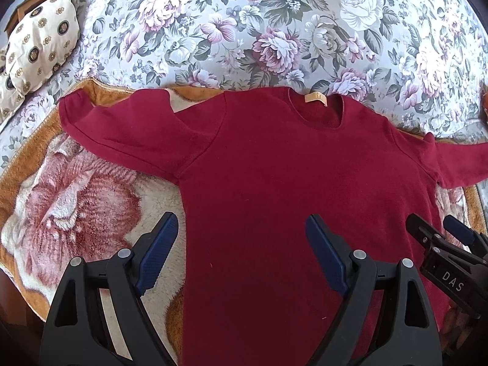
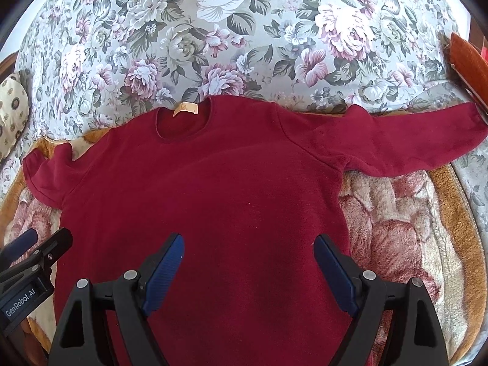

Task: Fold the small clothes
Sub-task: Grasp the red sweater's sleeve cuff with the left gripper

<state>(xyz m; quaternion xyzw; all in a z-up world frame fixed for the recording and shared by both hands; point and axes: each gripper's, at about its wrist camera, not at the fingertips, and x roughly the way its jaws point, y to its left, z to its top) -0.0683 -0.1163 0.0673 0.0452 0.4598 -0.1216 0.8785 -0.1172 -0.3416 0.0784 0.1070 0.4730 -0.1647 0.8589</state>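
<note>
Hovering with blue-padded fingers spread apart, the left gripper (image 1: 241,244) and right gripper (image 2: 248,262) hold nothing above the lower body of a dark red long-sleeved sweater (image 2: 213,189), spread flat, sleeves out, on a plush rose-patterned blanket (image 1: 76,201) over the floral bed (image 1: 244,30).

The hem of the dark red long-sleeved knit sweater (image 1: 274,183) runs out under my wide-spread fingers and off the bottom edge in both my views. Its sleeve end at the right is cut by the left view's edge. The print on its small tan neck label (image 2: 185,109) is too small to read. The sweater hides much of the plush orange-bordered blanket (image 1: 76,207).
</note>
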